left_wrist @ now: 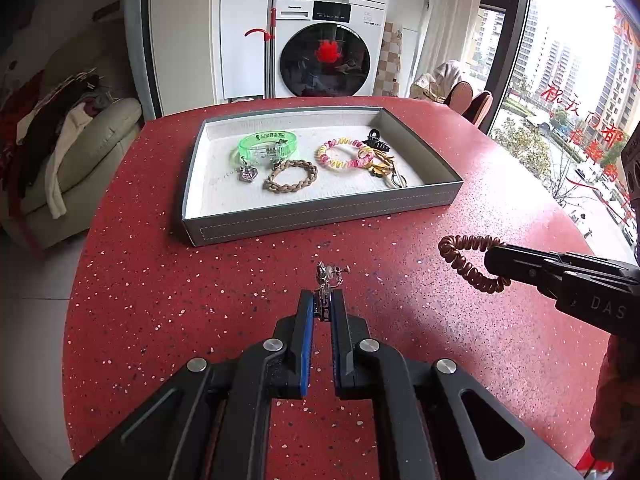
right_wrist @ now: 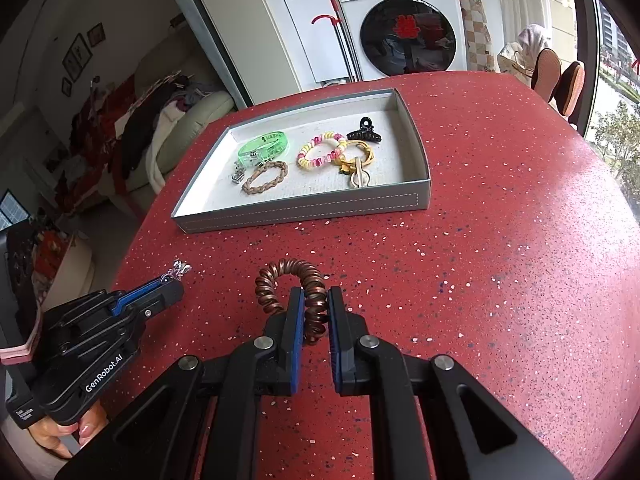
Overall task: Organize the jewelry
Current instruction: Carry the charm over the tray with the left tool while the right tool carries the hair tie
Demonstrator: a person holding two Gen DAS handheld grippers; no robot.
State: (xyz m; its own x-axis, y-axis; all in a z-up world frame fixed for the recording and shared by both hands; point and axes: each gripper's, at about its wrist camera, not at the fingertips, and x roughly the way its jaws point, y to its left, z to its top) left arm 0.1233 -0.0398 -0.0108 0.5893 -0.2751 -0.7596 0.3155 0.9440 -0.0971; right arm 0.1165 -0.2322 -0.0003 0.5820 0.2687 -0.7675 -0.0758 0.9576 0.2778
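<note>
Broadly, one red speckled desk (left_wrist: 160, 280) carries one grey tray (left_wrist: 320, 216). Inside lie six pieces: a green bangle (left_wrist: 267, 143), braided bracelet (left_wrist: 290, 176), pink-yellow coil tie (left_wrist: 344, 154), black claw clip (left_wrist: 374, 140), gold keyring (right_wrist: 358, 156) and silver charm (left_wrist: 245, 172). Left tongs (left_wrist: 320, 312) are clenched on a small silver earring (left_wrist: 326, 274); right tongs (right_wrist: 312, 312) grasp one brown coil hair tie (right_wrist: 296, 288), both near the tray's front wall.

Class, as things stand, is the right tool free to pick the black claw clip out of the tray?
Probably not yet: the right tool is shut on the brown spiral hair tie. The path to the black claw clip looks unobstructed.
</note>
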